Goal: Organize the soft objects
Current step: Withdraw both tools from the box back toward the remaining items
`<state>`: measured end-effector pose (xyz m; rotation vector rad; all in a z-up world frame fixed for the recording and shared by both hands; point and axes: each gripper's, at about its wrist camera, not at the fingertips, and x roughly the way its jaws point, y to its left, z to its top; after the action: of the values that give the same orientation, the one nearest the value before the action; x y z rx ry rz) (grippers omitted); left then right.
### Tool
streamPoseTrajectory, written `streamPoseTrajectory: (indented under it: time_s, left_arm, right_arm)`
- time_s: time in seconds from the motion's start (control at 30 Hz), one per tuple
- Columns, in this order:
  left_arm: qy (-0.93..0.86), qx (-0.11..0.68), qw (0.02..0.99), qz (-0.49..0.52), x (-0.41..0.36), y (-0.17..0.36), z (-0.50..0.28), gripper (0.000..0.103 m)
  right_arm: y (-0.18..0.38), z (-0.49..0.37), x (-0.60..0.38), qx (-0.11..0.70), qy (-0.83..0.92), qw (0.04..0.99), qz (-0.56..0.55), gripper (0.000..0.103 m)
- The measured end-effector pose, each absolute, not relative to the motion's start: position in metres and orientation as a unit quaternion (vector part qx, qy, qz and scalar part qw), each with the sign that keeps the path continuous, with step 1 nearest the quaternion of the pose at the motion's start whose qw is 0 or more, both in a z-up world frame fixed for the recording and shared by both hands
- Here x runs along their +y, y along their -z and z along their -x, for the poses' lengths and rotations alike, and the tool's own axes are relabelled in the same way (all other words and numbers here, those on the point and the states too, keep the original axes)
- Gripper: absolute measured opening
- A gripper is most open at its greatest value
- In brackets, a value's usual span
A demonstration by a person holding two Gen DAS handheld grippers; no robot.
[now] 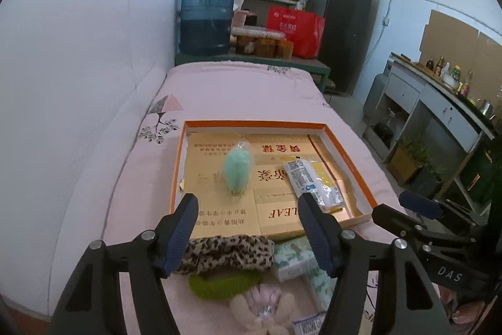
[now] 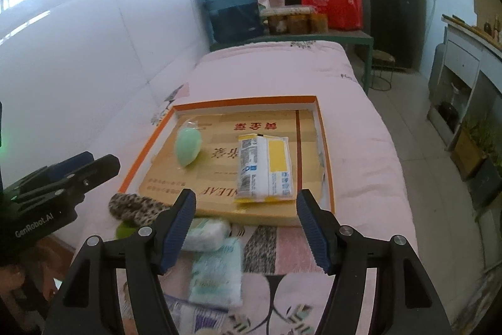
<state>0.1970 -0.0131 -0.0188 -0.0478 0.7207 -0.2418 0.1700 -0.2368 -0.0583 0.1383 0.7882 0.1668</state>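
**Two empty grippers above a bed of soft items, tray half filled**

A pink bedspread fills the middle of both views. On it, at centre frame, lies a shallow orange-rimmed tray lined with gold cardboard. Two things already rest inside: a mint-green sponge in clear wrap, left of centre, and a white-and-yellow tissue pack, right of centre, well apart from each other.

The left gripper stands with jaws spread wide and nothing between the pads. The right gripper is likewise released and empty, hanging over the tray's near edge.

Unsorted items crowd the lower frame, just outside the tray: a leopard-print scrunchie, a green fuzzy piece touching it below, a pale plush toy at the bottom edge, and green-patterned tissue packs lower centre in the right view.

All look light and squashy. The scrunchie would probably compress and sag, so pinching across its bunched middle seems safest. The film-wrapped tissue packs may slip; gripping across the narrow width should hold better.
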Motion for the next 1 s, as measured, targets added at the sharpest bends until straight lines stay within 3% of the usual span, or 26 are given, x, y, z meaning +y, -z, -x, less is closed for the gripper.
streamPoseTrajectory:
  time_s: [0.5, 1.0]
  left_arm:
    - [0.118, 0.32, 0.939, 0.033, 0.006, -0.004, -0.133, 0.067]
    - [0.111, 0.326, 0.938, 0.04, 0.015, 0.011, -0.09, 0.067]
  right_arm:
    - [0.036, -0.1, -0.224, 0.359, -0.095, 0.926, -0.067, 0.07]
    - [0.045, -0.056, -0.219, 0.367, -0.104, 0.923, -0.06, 0.074]
